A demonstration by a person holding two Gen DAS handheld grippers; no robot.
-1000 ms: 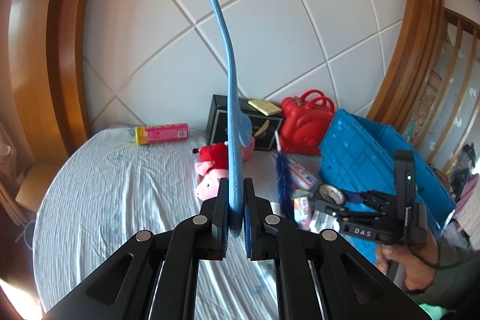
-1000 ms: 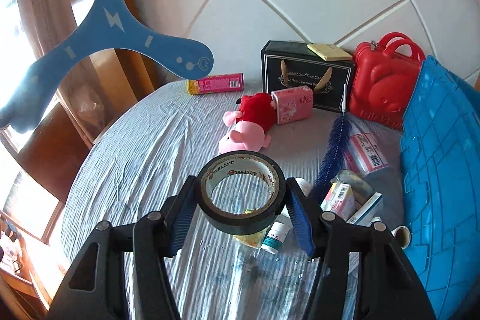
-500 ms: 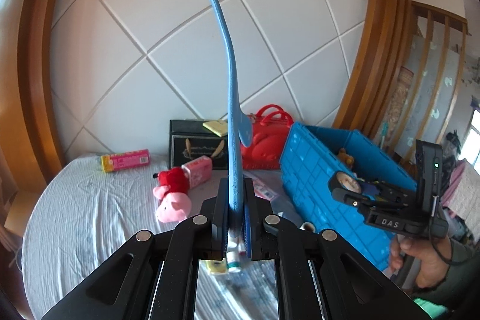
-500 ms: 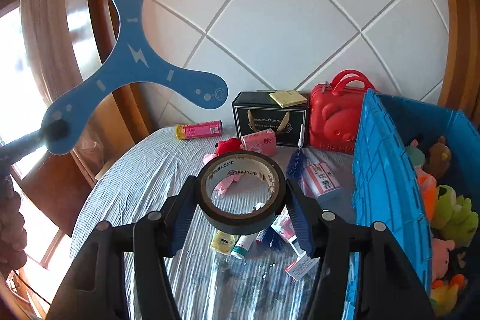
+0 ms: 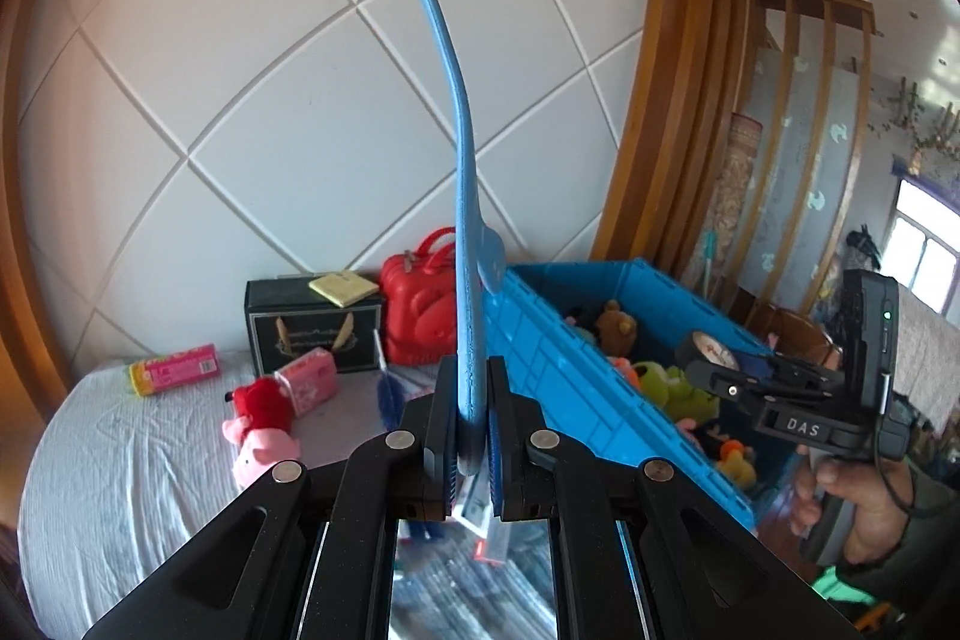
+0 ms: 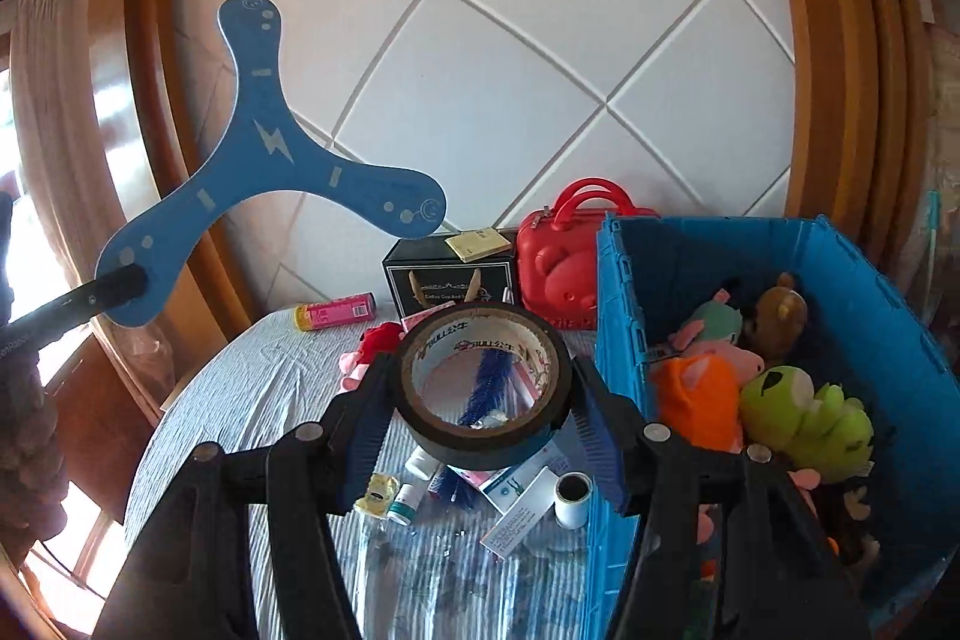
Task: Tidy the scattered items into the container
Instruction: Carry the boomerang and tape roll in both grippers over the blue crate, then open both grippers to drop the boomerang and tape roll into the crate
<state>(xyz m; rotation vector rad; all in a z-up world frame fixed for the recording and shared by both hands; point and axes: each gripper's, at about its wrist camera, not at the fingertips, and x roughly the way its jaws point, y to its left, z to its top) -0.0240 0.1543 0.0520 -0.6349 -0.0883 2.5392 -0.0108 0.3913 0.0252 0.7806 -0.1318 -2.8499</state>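
— What have you got in your left gripper [image 5: 470, 451]?

— The blue three-armed boomerang [image 6: 264, 160]. My jaws are pinched nearly together on the tip of one arm, and it stands edge-on, rising high above the table.

— And your right gripper [image 6: 480, 421]?

— My jaws stand partly open, pressed against both sides of a black roll of tape [image 6: 480, 394], held in the air over the table's right edge, just beside the blue crate's [image 6: 612, 340] near wall.

— Where is the crate?

— At the right edge of the cloth-covered table [image 6: 252, 400], open, with plush toys [image 6: 798, 412] piled inside.

— What lies on the table?

— A pink pig plush [image 5: 261, 430], a blue brush [image 6: 489, 382], a pink tube [image 5: 174, 369] near the far-left edge, small bottles and boxes near the front. A black box [image 5: 312, 334] and a red case [image 5: 420, 316] stand at the back edge.
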